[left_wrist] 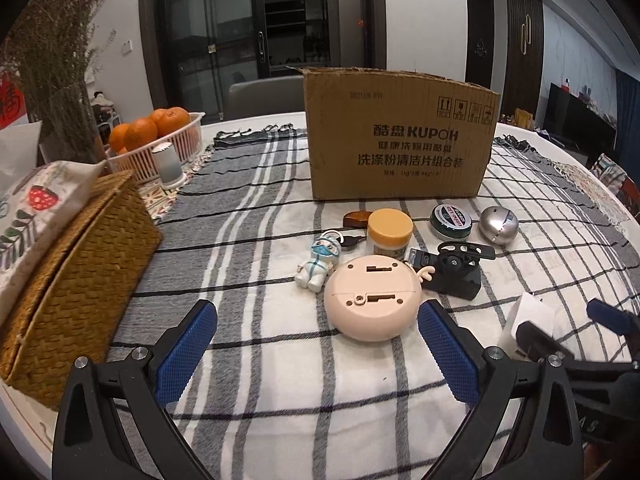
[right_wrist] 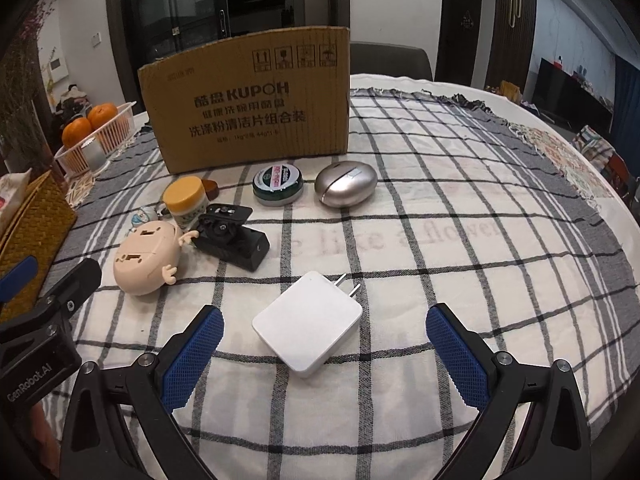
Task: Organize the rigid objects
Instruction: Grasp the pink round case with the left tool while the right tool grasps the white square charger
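I judge that the organizing has hardly begun: every small object I can see lies loose on the checked cloth of the surface (right_wrist: 460,240), and none of them is in the cardboard box (right_wrist: 248,100), as far as I can tell, because the inside of the box is hidden from both views. My right gripper (right_wrist: 324,330) has its fingers spread wide and holds nothing; the white charger (right_wrist: 307,322) lies flat on the cloth between them, its two metal prongs pointing away from me toward the box. It looks like a smooth square block with rounded corners, hard and a little slippery, so I think the blue pads should close on its two flat sides. My left gripper (left_wrist: 316,322) is also wide apart and empty, and the round beige toy (left_wrist: 372,298) lies just ahead of its fingers with its underside turned up, showing slots and a screw hole. Behind it, near the box, stand the yellow-lidded jar (left_wrist: 389,232), the small figure in a mask (left_wrist: 320,260), the black clamp mount (left_wrist: 456,272), the green tin (left_wrist: 450,220) and the silver egg-shaped case (left_wrist: 498,224). All these are left to be sorted, probably into the box.
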Demonstrator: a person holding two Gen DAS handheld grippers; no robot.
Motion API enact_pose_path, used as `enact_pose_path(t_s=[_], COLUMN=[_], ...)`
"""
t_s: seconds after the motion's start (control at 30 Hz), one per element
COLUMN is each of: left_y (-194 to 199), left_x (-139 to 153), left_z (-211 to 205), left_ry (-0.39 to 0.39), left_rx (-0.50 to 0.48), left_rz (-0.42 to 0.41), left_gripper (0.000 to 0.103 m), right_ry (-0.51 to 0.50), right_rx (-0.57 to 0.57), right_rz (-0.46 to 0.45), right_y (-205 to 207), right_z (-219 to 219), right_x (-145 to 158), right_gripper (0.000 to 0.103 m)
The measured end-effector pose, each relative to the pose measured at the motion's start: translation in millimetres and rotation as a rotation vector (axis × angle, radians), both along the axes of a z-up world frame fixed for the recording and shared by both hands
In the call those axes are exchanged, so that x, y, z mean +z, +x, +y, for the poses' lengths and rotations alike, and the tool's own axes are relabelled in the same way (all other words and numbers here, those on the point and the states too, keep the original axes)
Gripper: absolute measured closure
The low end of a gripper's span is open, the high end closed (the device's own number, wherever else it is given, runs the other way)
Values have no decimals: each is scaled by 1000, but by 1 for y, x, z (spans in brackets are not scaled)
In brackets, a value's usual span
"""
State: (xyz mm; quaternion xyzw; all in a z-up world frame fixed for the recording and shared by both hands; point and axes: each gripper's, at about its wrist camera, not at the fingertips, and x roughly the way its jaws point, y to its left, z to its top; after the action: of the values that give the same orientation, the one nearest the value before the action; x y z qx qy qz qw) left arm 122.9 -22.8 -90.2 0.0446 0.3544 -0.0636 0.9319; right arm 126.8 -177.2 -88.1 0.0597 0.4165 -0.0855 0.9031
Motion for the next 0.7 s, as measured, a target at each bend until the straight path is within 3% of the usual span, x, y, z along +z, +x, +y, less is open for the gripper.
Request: enact_pose_path(t_s=[0.3,0.7], left_y=[26,50], left_x=[-11,-28], left_z=[-14,-33], left_ry=[-5,-5], left_rx=[-19,-44], left_rz=[52,129], left_gripper=[3,7], right_ry=[-19,28], right_rx=[20,22], right_rz=[15,52], right_y=[11,24], right_z=[3,-2], right_x=[-5,-17], right_gripper=[1,7])
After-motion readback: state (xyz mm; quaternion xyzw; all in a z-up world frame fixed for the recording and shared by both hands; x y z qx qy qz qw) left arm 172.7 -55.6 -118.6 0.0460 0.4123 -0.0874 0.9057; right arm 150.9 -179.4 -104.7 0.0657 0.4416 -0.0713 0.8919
